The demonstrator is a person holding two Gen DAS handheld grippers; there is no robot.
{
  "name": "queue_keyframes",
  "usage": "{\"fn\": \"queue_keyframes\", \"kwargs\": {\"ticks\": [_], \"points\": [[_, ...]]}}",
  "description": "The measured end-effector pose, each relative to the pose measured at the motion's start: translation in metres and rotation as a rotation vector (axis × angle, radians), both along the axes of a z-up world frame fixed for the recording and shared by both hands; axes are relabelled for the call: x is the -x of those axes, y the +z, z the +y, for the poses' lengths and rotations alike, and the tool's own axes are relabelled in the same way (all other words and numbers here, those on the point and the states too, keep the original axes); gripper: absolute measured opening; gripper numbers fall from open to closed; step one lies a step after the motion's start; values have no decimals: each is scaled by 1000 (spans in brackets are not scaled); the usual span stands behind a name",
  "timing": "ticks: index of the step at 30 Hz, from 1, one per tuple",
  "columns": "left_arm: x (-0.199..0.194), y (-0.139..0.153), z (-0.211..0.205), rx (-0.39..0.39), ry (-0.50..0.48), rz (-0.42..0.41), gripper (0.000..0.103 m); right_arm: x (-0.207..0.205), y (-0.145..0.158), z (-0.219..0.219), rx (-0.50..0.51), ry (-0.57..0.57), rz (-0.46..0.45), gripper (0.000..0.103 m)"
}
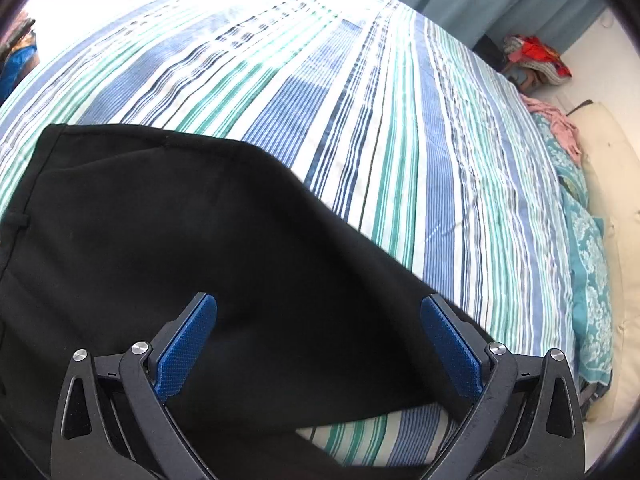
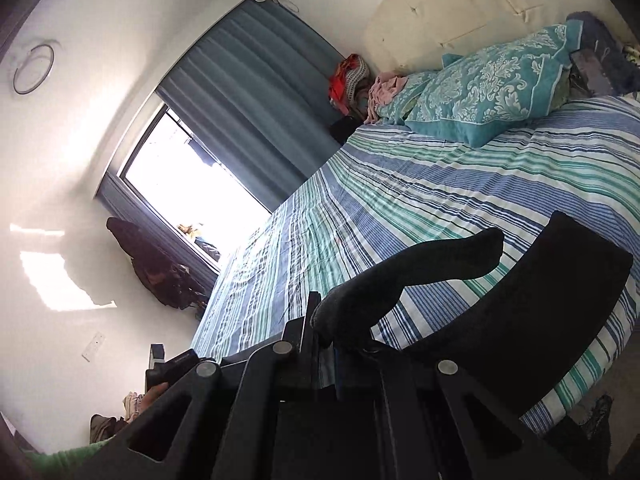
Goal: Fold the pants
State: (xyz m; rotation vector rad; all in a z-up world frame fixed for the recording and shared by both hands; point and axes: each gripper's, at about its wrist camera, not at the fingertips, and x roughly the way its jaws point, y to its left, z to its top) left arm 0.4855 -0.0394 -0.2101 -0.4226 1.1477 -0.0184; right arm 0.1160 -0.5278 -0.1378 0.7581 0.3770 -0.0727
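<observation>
on the bed [image 1: 360, 120], black pants [image 1: 180, 220] lifted

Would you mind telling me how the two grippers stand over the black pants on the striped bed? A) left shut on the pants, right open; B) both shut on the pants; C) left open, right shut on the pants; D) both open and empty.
C: the left gripper has blue pads spread wide above the black pants, while the right gripper pinches a lifted fold.
</observation>
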Motion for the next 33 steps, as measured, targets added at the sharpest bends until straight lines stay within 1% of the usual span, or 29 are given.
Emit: {"fn": "queue_keyframes", "kwargs": {"ticks": [2,4,5,6,7,8,9,10,11,13,14,16,17,18,19,20,21,22,24,25,27,28,29,30,33], "points": [[-15,-9,1,22,23,29,102,7,8,0,16,10,-9,5],[-22,-15,7,70,60,45,102,14,15,-1,18,19,-22,5],[-23,-18,11,97,77,47,99,17,18,-3,16,25,-27,5],[-22,-20,16,121,92,46,93,20,19,-5,10,30,-28,5],[-21,-22,19,141,96,49,60,21,20,-7,0,33,-28,5],[-21,-24,22,169,82,65,12,22,19,-11,-10,37,-24,5],[-19,-26,27,204,65,77,5,21,17,-15,-15,40,-14,5],[-14,-19,31,213,66,57,5,20,15,-18,-10,38,1,5],[-9,-8,33,233,58,21,5,17,12,-22,-2,33,18,5],[9,27,36,243,21,-63,5,8,7,-35,-4,31,43,5],[22,47,38,231,2,-114,5,3,9,-42,0,30,46,5],[67,89,41,177,-30,-223,5,-7,20,-57,30,30,40,5],[91,102,45,141,-38,-259,5,-11,28,-64,47,31,30,5],[117,110,47,108,-49,-279,6,-15,34,-72,60,41,30,5],[142,109,49,86,-60,-274,6,-19,36,-80,70,52,50,5],[165,100,49,64,-73,-249,7,-22,33,-87,77,59,83,5],[185,85,46,41,-92,-206,7,-25,24,-96,81,74,132,5],[204,64,41,13,-115,-151,7,-28,10,-104,82,81,199,6],[229,21,30,-37,-156,-36,7,-30,-34,-119,46,99,358,6],[237,5,28,-39,-160,8,7,-31,-58,-123,41,107,446,6],[248,-9,22,-40,-159,56,5,-33,-102,-127,38,138,611,6],[249,-10,18,-47,-168,59,5,-32,-118,-126,46,144,680,6],[249,-8,14,-56,-178,59,5,-30,-129,-126,56,147,709,6],[251,-5,12,-65,-185,59,5,-27,-132,-127,58,145,704,6],[252,0,9,-64,-194,60,5,-22,-131,-130,45,118,690,6]]}}
